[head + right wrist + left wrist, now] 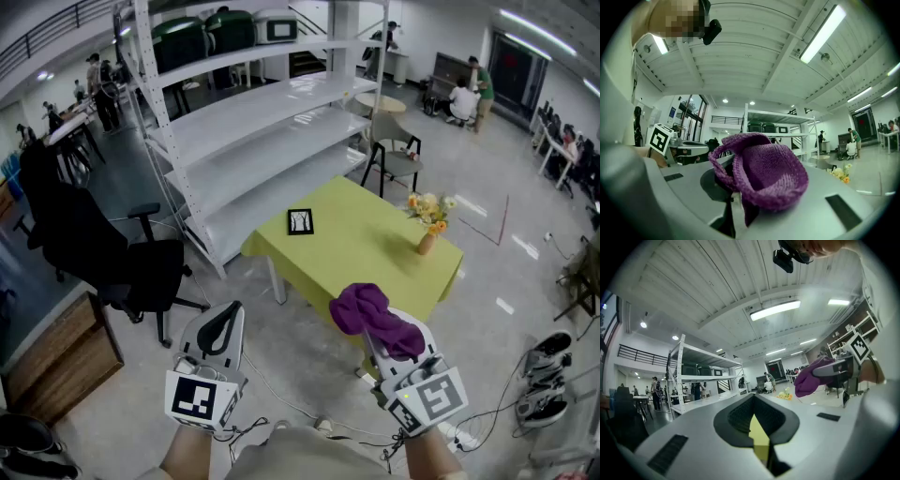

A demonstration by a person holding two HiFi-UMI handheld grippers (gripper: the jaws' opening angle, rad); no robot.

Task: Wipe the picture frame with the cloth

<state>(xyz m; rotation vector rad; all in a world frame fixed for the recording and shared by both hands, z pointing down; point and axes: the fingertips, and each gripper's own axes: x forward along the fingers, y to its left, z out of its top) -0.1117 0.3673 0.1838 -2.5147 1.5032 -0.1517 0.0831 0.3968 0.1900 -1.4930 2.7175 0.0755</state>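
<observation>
**Cloth in hand, frame not yet reached**

A purple cloth (368,313) is pinched between the fingers of the right gripper (382,345), most of it spilling over them in a loose bunch. The fingers of the left gripper (228,317) are pressed together at the tips with nothing between them. The picture frame (300,221) is seen well apart from both, apparently lying flat near the shelf-side edge of the surface (375,253). No wiping is judged to have begun.

Several mishaps can be foreseen. The small, thin frame rests close to an edge, so it could be pushed along the tablecloth or over that edge if wiped without being steadied by the empty gripper. Only a fold of the cloth is held, so it could be dragged out of the pinch by friction. A cable (281,389) trails across the floor between the person and the surface and could be caught underfoot during the approach. The vase of flowers (427,227) at the opposite side could be tipped by a wide sweep.

The cloth is coarsely knitted, soft and floppy, with a rolled rim. The frame is a flat rectangle with a dark border round a pale picture. The surface is draped in smooth yellow-green fabric.
</observation>
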